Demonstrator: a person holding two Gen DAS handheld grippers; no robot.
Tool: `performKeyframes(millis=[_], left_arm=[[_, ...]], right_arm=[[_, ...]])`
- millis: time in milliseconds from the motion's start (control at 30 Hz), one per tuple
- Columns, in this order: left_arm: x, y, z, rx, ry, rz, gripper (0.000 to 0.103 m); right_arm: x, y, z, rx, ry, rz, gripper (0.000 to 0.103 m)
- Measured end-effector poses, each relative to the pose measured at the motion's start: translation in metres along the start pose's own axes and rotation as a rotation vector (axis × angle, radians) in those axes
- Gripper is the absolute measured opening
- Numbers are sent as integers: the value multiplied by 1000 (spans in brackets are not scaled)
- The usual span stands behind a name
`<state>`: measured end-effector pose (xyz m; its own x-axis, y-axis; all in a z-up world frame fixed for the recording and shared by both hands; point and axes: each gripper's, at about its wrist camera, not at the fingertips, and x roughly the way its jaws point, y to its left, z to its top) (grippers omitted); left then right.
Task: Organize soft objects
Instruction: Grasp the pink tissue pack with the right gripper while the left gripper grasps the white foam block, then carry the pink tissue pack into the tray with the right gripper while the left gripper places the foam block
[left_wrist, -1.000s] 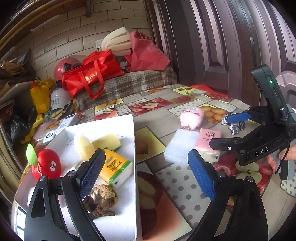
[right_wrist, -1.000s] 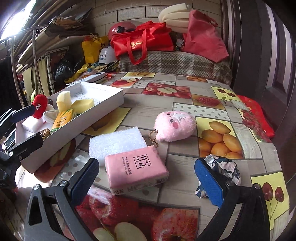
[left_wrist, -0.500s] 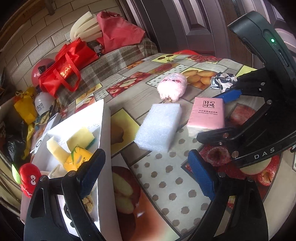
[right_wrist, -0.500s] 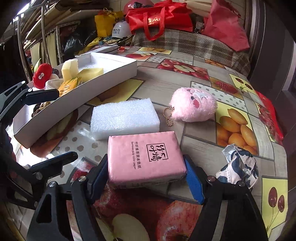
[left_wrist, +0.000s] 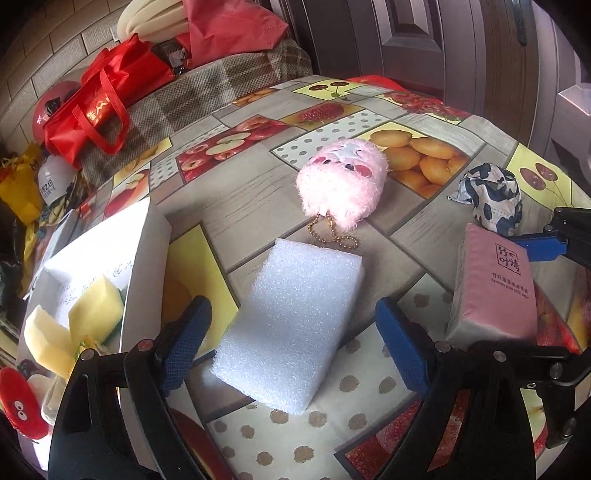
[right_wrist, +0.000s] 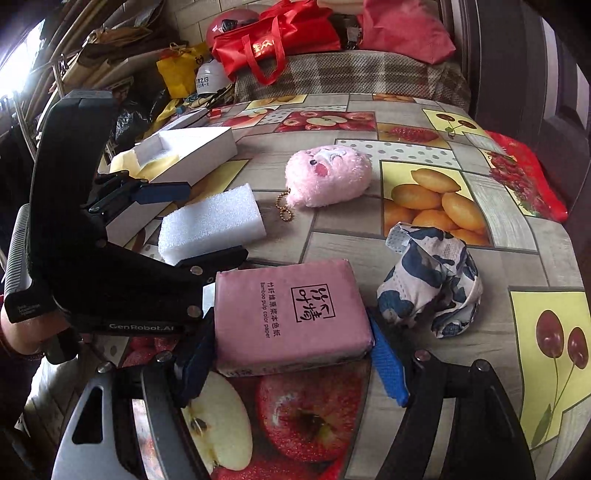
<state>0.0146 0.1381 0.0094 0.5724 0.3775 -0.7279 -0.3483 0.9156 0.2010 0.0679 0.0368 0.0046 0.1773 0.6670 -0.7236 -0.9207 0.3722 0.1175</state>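
My left gripper (left_wrist: 295, 354) is open, its blue pads on either side of a white foam block (left_wrist: 291, 325) lying on the table, not touching it. My right gripper (right_wrist: 291, 350) is shut on a pink tissue pack (right_wrist: 291, 314), which also shows in the left wrist view (left_wrist: 495, 291). A pink plush keychain (left_wrist: 343, 184) lies beyond the foam. A blue-and-white crumpled cloth (right_wrist: 432, 284) lies right of the tissue pack. The white tray (left_wrist: 144, 258) at the left holds yellow sponges (left_wrist: 74, 321) and a red plush toy (left_wrist: 18, 402).
The fruit-print tablecloth (right_wrist: 424, 195) covers the table. A plaid bench with red bags (left_wrist: 99, 107) stands behind it. A dark door (left_wrist: 424, 37) is at the back right. Cluttered shelves and a yellow bag (right_wrist: 181, 70) stand at the left.
My left gripper moved forward so its pads now flank the foam block. My right gripper closed on the pink tissue pack and holds it.
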Motion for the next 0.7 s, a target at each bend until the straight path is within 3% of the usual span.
performKeyframes(millis=[33,133,400,533,700], left_arm=[[-1,1,1,-1,-4,-7,63],[-7,-4,-1,11,-31,-8,62],[-73,-12,-24,-25,-305,-5,62],[-100,-8,-39,-85,-407,29,62],[-118,11,-55,-199,-473,34,62]], right_arm=[[-1,-1,0,6,-3,8,76],[-2,-4,0,21,-9,18,76],[-15,-11,-3,63,-71,-13,76],[-35,-7,-6,55,-179,-78,76],[-66,11,-16,-9,-361,-189,77]])
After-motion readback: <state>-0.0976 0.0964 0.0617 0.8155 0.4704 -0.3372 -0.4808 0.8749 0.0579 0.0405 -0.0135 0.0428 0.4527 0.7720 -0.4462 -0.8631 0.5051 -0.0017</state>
